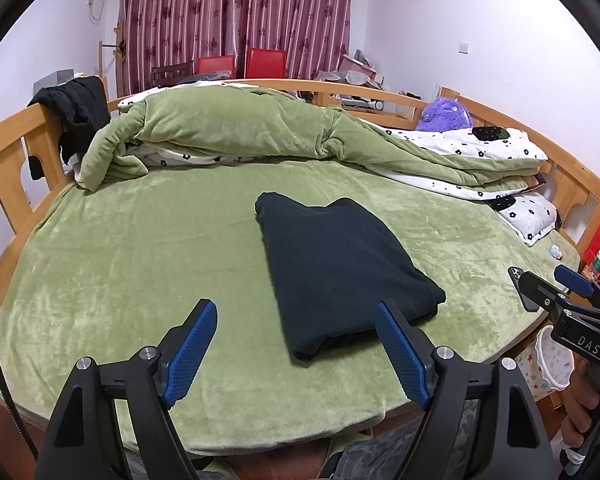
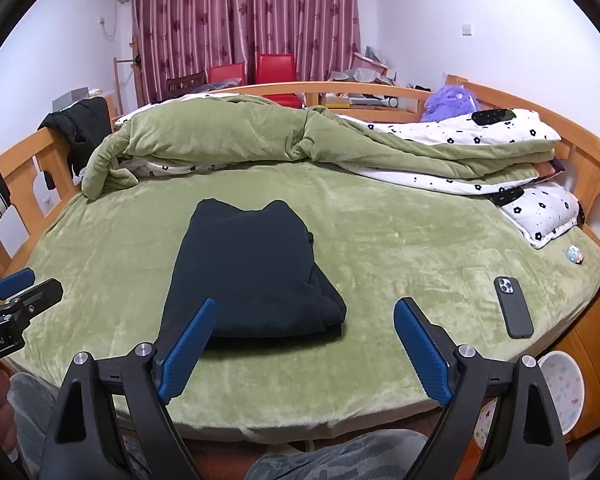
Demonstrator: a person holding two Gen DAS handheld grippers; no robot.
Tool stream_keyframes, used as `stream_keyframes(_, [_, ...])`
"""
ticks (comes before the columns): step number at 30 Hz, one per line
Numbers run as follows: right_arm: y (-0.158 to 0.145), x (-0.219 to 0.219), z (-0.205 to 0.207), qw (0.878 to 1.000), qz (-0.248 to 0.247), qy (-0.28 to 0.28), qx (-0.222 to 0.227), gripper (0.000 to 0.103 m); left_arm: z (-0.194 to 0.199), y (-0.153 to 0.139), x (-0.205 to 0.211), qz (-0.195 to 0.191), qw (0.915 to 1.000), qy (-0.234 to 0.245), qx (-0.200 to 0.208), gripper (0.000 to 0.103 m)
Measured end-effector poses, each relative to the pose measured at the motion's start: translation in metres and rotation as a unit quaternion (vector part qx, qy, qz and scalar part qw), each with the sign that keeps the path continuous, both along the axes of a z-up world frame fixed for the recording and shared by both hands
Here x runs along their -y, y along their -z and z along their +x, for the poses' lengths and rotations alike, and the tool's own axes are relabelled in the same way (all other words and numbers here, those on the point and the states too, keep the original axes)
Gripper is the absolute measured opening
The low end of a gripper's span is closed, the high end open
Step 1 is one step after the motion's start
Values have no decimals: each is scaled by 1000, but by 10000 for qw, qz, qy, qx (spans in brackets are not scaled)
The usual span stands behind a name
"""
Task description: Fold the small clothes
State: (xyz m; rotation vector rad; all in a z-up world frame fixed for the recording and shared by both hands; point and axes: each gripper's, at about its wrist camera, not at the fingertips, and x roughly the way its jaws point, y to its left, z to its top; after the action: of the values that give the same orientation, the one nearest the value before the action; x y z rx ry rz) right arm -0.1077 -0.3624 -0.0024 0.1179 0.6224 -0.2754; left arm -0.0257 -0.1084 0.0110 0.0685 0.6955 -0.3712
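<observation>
Basically the folding is looking done for this piece: the dark garment (image 1: 340,276) is lying as a neat compact rectangle on the green bed cover (image 1: 120,280), centre of frame in the left view, centre-left in the right view (image 2: 252,272). Layers are showing at its near edge, so it is sitting doubled over. Left gripper (image 1: 296,354) is hanging at bottom of frame just short of the garment, jaws spread wide, gripping nothing. Right gripper (image 2: 304,354) is also sitting low in frame, jaws spread, empty, garment's near corner lying between its fingers but not pinched. No other small clothes are showing on the open cover; a phone (image 2: 514,306) is lying lower right. Likely nothing left here except maybe tidying or fetching another item.
</observation>
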Motion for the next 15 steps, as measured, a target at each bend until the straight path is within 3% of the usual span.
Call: stream_keyframes(15, [2, 2, -15, 10000, -3, 39, -16, 90, -12, -5, 2, 63, 10000, 13, 60, 80])
